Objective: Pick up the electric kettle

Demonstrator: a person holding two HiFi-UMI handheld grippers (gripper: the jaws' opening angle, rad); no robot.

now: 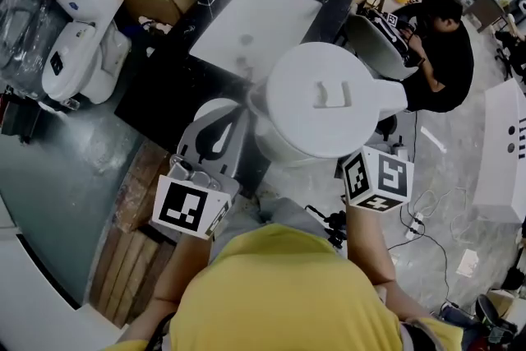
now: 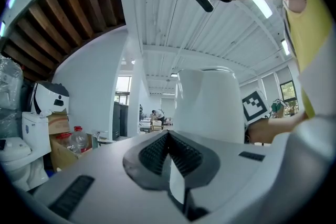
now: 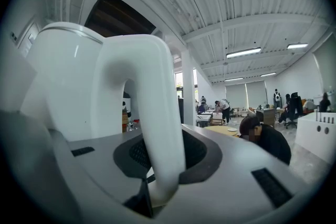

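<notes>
As seen from the head view, the white electric kettle [image 1: 325,107] is found at the near edge of the black table [image 1: 160,90], lid up, w/ its handle [image 1: 393,99] turned to the right. Whether its base rests on the table or hangs clear can't be told from above. In the right gripper view, the R gripper [image 3: 164,162] is seen partway spread & clamped on the handle, one pad on each side. The L gripper [image 2: 169,150] is pressed together w/ nothing btw. its jaws. It is held level just left of the kettle body. Behind the kettle, a white board [image 1: 255,25] is laid flat on the table, & a cardboard box [image 1: 156,2] is set at the far left corner. White appliances [image 1: 82,53] are stood left of the table. A seated person [image 1: 444,49] in black is seen at the right.
</notes>
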